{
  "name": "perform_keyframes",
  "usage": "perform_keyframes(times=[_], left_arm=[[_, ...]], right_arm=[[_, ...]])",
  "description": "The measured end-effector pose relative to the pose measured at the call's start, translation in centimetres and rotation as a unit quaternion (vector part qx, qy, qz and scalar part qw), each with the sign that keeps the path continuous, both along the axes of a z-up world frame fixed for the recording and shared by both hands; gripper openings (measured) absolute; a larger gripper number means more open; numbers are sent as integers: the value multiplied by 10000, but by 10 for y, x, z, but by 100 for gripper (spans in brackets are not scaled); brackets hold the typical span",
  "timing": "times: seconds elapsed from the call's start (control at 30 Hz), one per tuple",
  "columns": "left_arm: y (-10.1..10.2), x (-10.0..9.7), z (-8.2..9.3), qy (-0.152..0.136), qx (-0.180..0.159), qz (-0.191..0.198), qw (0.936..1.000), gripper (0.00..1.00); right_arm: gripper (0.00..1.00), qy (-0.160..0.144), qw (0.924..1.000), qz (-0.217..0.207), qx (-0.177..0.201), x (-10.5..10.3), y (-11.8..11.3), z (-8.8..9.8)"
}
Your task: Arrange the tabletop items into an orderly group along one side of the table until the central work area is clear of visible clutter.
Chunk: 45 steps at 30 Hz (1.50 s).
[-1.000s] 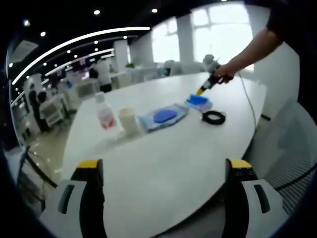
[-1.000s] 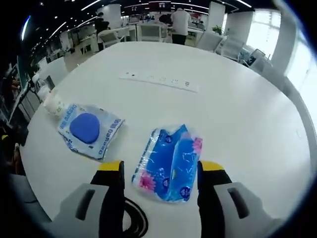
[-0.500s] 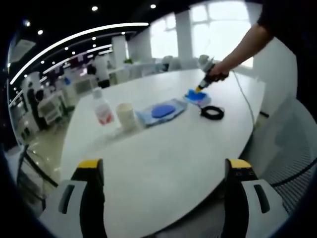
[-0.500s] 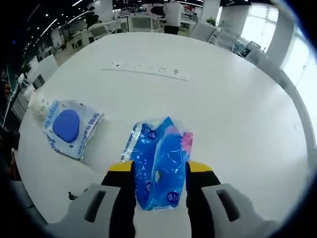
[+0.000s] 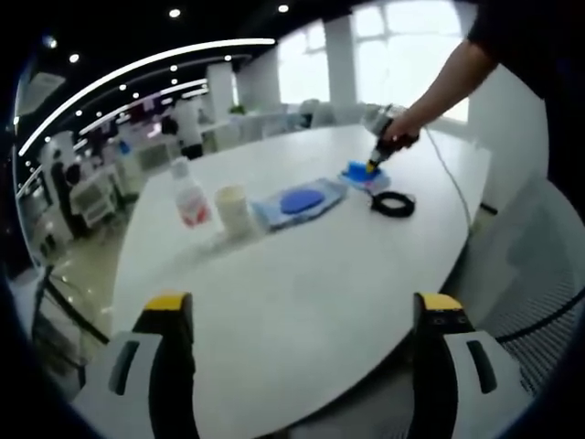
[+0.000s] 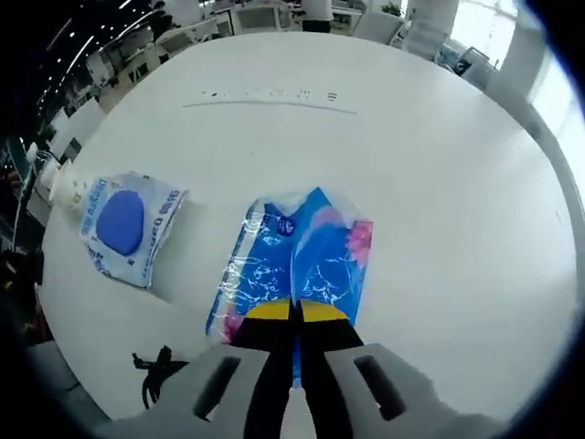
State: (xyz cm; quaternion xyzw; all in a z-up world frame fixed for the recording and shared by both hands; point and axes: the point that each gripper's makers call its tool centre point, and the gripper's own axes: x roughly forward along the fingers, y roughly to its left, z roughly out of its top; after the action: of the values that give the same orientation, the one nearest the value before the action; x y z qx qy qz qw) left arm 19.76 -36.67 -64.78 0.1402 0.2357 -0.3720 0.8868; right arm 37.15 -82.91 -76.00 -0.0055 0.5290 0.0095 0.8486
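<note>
The tissue pack (image 6: 294, 267) lies on the white tabletop (image 6: 439, 183), its near edge pinched between the closed fingers of the right gripper (image 6: 294, 313). Beside it lies a clear pouch (image 6: 123, 224) containing a blue round item, type unreadable. Bottle (image 5: 190, 196) and cup (image 5: 233, 209) stand near the pouch; contents cannot be judged. A black cable coil (image 5: 393, 203) is partly cut off in the right gripper view. Left gripper (image 5: 297, 315) fingers stand wide apart, holding nothing.
</note>
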Motion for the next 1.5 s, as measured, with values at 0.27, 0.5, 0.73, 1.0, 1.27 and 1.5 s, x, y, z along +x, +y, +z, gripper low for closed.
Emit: perform_keyframes(times=[0.27,0.5,0.73,1.0,1.27,1.5], left_arm=[[-2,-2,-1,30,34,-68,10000,96],[-2,-2,0,-17,38,-79,10000,96],[-4,-2,3,-96,-28,-107,9999,96],[-4,-1,5,-142,-50,-88,9998,96],[-3,0,8,-189,-91,-35,9998,96],[-2,1,8,-188,-109,-19,9998,96]], right_arm=[[0,86,9997,191,-105,-13,0,6],[0,35,9980,569,-289,-21,2,18],[0,-146,9907,1243,-536,-14,8,31],[0,-342,9811,1776,-688,-10,16,45],[0,-467,9612,2556,-929,-5,33,59],[0,-642,9413,3133,-1083,-15,63,79]])
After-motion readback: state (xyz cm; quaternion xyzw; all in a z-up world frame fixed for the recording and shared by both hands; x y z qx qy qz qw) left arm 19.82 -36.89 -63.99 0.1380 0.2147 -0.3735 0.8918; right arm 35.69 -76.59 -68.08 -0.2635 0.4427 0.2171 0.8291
